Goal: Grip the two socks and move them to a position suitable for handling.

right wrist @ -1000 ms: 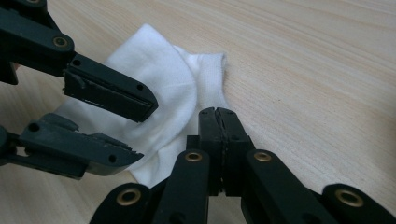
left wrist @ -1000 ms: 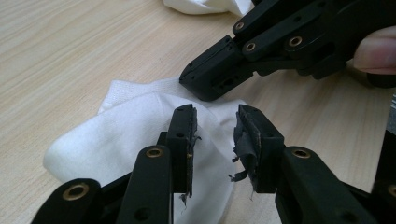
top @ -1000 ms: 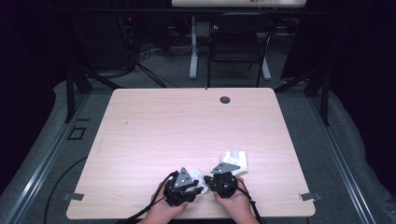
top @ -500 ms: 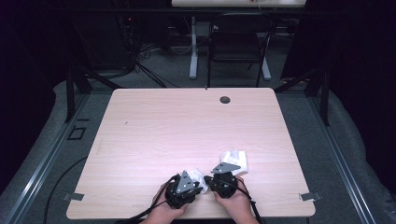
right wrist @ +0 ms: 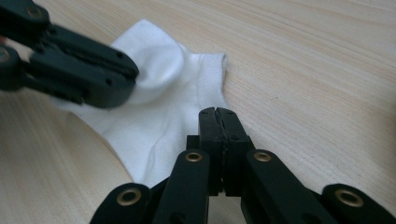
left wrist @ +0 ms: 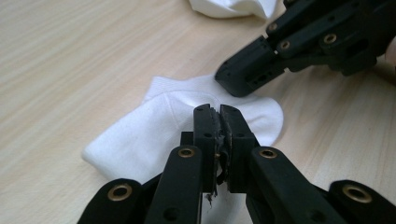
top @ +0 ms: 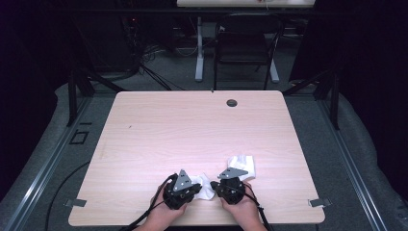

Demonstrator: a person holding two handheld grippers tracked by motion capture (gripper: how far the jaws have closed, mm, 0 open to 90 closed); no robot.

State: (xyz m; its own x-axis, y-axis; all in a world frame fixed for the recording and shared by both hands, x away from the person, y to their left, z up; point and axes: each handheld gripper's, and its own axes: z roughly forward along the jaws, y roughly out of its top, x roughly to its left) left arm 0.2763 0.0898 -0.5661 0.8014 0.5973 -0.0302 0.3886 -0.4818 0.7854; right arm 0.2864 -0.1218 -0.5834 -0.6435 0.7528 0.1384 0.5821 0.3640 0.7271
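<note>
A white sock (top: pixel 206 188) (left wrist: pixel 140 135) (right wrist: pixel 173 107) lies flat near the table's front edge, between my two grippers. My left gripper (top: pixel 198 187) (left wrist: pixel 218 109) has just been closing its jaws. They now pinch a raised fold of the sock, and the fabric puckers at the tips. This same gripper (right wrist: pixel 128 77) reaches in from the left in the right gripper view. My right gripper (top: pixel 214 185) (right wrist: pixel 217 112) is shut, its tips down on the sock's edge. It (left wrist: pixel 229 84) presses on the cuff end in the left gripper view. Whether it holds fabric I cannot tell.
A second white sock (top: pixel 243 162) (left wrist: pixel 229 7) lies crumpled just behind the right gripper. The wooden table (top: pixel 192 125) has a dark round grommet (top: pixel 232 102) near its far edge. A black chair (top: pixel 245 43) stands beyond the table.
Both hands stay by the sock at the front edge. The left gripper has shifted slightly toward it; the right one has not moved.
</note>
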